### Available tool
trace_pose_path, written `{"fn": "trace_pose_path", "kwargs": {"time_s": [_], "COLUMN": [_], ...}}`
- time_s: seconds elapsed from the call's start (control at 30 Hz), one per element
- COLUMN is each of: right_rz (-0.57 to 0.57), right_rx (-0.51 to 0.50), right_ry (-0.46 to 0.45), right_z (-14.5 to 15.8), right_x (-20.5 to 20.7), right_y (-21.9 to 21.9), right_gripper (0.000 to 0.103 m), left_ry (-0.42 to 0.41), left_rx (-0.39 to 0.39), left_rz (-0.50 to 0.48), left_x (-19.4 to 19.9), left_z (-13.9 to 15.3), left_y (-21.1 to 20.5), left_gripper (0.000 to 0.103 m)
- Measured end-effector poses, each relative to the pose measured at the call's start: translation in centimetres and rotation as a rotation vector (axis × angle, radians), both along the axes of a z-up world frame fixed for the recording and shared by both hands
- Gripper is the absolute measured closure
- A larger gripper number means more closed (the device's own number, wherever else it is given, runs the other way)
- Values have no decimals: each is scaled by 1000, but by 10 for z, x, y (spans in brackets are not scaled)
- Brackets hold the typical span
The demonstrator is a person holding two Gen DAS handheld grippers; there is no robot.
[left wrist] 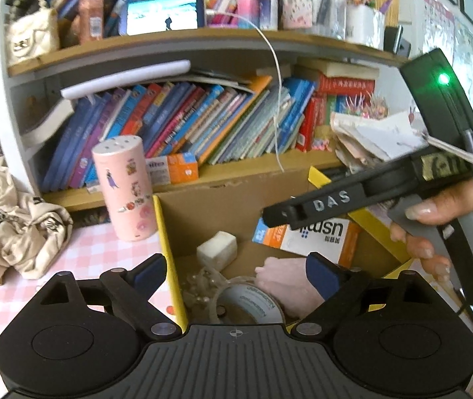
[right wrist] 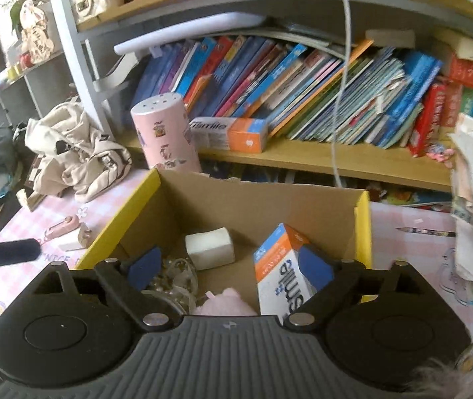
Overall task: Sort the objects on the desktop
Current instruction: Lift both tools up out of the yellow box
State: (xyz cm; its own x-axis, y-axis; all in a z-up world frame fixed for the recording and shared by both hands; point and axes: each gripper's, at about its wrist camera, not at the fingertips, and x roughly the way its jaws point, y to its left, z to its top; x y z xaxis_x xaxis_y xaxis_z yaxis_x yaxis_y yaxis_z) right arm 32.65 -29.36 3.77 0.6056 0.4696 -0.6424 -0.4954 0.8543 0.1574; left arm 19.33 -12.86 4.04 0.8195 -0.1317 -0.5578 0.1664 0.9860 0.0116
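box: cardboard box (right wrist: 263, 206) now holding toothpaste carton (right wrist: 281, 266), leaning inside right wall | jaws: I'm keeping right gripper (right wrist: 230, 266) and left gripper (left wrist: 236, 274) spread, empty | step: I'm lifting clear above box, avoiding carton

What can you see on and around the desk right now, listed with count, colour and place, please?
cardboard box: one, brown with yellow edges, on the desk below the tongs
toothpaste carton: one, white and orange, leaning in the box's right side
white block: one, in the box near the back wall
tape roll: one, pale, in the box's front
pink fluffy item: one, in the box beside the roll
pink canister: one, upright left of the box's back
second toothpaste carton: one, on the lower shelf
books: many, mostly blue, leaning on that shelf
cream cloth: one, crumpled, desk's left
left tongs: open, empty, over the box
right tongs: open, empty, over the box
hand: one, gripping the right handle
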Motion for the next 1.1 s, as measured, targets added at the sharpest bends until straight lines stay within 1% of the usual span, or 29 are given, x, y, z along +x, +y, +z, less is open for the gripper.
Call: {"fn": "trace_pose_path", "kwargs": {"time_s": [0.17,0.33,0.57,0.73,0.87,1.1], "right_rz": [-47,-52,-51,-49,-72,-129], "right_rx": [11,-13,-58,-86,-95,-113], "right_ry": [-46,-101,-169,-201,-184,-117], "right_z": [10,16,15,8,2,-16], "right_x": [-22,-50,-91,-114,-125,-145], "right_y": [-9,-12,-14,-16,-19,-25], "right_gripper": [11,7,0,0,0,0], "left_ry": [-33,-52,-64,-54,-46,-9], "left_rx": [-17,-35,-43,-27,-33,-35], "left_rz": [35,65,125,132,129,130], "left_x": [-18,-35,-57,-67,-73,-82], "left_z": [7,11,11,6,3,-8], "left_y": [6,12,17,14,13,14], "left_gripper": [9,9,6,6,6,6]}}
